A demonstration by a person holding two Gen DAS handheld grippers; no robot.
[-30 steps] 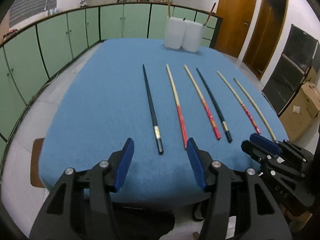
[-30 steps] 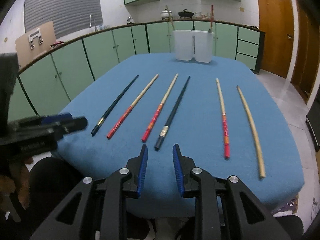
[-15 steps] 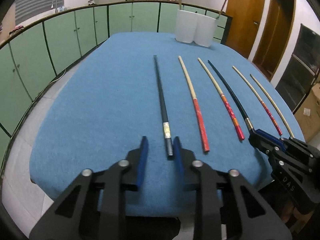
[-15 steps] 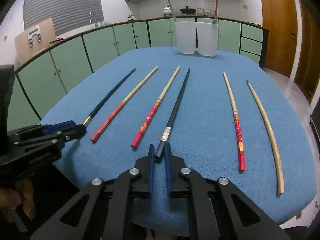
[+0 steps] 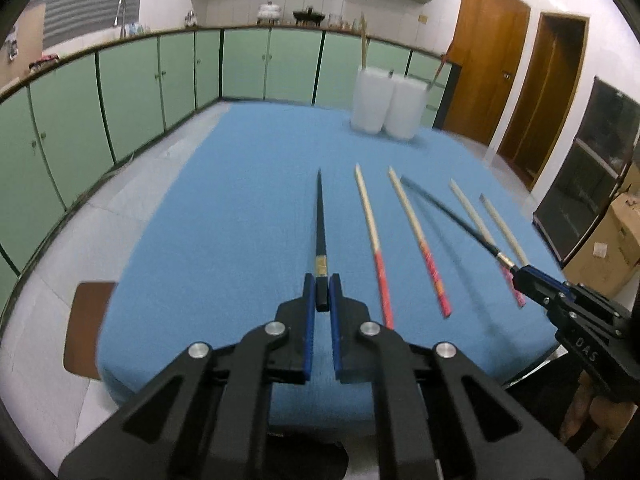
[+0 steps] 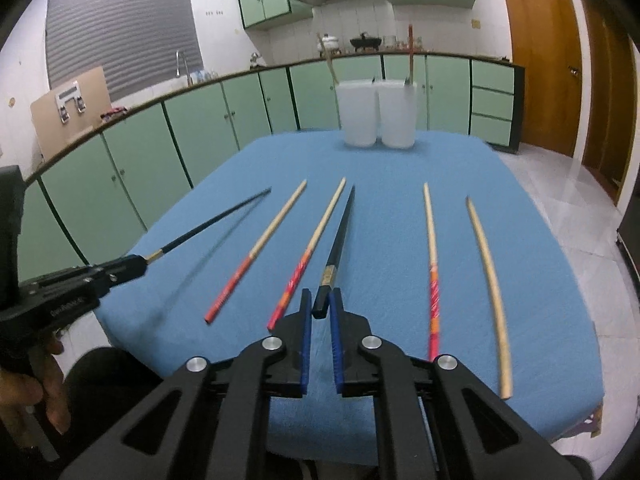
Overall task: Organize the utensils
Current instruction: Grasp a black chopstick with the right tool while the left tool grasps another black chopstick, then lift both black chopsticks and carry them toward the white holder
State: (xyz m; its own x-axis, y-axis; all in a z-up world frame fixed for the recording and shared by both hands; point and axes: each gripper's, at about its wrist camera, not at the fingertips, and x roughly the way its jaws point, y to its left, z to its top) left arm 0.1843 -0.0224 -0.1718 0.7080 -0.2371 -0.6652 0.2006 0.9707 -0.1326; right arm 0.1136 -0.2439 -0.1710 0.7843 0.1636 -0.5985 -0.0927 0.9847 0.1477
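Chopsticks are the matter here: two black ones are each clamped at the blunt end, one by the left tongs (image 5: 322, 294), the other by the right tongs (image 6: 320, 304). The left black chopstick (image 5: 320, 224) runs straight ahead from its blue pads, its tip raised off the cloth in the right wrist view, where a shadow falls under it. The right black chopstick (image 6: 340, 236) likewise points forward from its closed tongs, and in the left wrist view it stands slanted above the cloth with a shadow beneath. Between the two lie two pale chopsticks with red ends (image 6: 256, 246) (image 6: 314, 246), flat on the cloth; to the right of the right tongs lie another red-ended one (image 6: 431, 248) and a plain wooden one (image 6: 490, 284), all roughly parallel. They rest on a blue cloth (image 6: 384, 168) that covers the counter. At its far edge stand two white holders (image 6: 376, 114) touching side by side, each with a stick or two upright in it. Green cabinets (image 5: 132, 88) curve round the room, with brown wooden doors (image 5: 488, 68) at the right and a pale tiled floor (image 6: 560, 184).
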